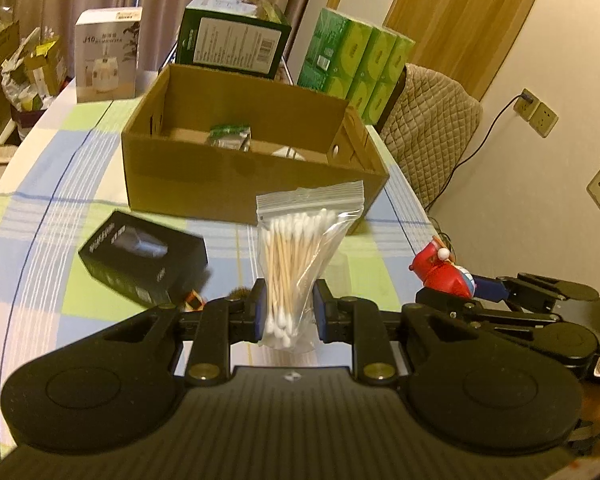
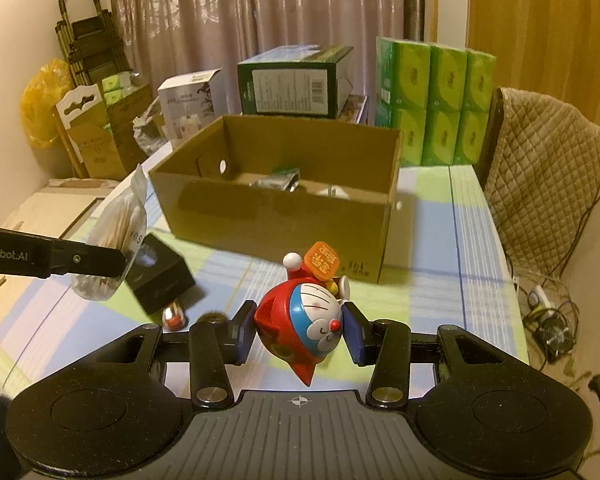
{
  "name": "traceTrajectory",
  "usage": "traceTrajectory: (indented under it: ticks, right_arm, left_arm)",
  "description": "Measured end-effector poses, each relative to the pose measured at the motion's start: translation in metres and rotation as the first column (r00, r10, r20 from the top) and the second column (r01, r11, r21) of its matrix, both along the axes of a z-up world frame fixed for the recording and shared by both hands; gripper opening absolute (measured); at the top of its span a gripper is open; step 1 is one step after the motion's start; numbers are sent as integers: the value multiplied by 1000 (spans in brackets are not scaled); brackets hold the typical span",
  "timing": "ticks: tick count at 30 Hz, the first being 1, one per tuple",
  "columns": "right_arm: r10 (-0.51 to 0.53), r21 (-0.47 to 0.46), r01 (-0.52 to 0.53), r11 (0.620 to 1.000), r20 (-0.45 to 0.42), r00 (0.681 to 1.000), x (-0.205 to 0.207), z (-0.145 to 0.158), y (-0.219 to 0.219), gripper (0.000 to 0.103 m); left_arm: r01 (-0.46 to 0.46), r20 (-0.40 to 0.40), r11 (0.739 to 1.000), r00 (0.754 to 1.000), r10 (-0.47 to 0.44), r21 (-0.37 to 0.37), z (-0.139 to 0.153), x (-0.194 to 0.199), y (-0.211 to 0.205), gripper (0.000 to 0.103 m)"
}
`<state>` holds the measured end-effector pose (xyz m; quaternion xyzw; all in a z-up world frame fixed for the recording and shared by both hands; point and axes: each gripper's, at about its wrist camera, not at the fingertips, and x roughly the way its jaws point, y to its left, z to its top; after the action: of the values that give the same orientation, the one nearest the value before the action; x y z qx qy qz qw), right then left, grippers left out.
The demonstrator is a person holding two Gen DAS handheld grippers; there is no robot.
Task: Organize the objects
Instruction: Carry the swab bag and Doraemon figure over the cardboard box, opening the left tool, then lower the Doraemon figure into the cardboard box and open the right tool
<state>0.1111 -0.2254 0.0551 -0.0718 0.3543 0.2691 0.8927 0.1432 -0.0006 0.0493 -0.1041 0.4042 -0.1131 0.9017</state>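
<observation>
The left gripper point(image 1: 288, 312) points forward and down, and its two blue pads press from both sides on a thing that it holds above the table. The right gripper point(image 2: 300, 330) has the same downward tilt, with its jaws a little wider, closed on another thing. In the left wrist view it point(image 1: 456, 280) is just to the right, at nearly equal height.

A table point(image 2: 472, 216) with a checked cloth is seen; behind it hang curtains point(image 2: 260, 12), and a quilt-covered chair point(image 2: 540, 176) stands beside it, near a wooden door point(image 2: 540, 32).
</observation>
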Motion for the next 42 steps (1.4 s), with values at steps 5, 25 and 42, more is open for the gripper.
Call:
traceTrajectory:
  ticks: [5,25,42]
  right_arm:
    - [16,-14,-16,1000,20,1000,29,8,13,42]
    - [-30,25,32,999,-55,998,184,11,62,42]
    - [-57,31,60,998,-101,993,206,-16,58,42]
  left_arm:
    - [11,12,1000,1000,-11,6,8,29,5,19]
    - [-15,11,999,1000,14,38,24,183,33,20]
    - [-59,-19,996,998,60,68,-11,220,44,34]
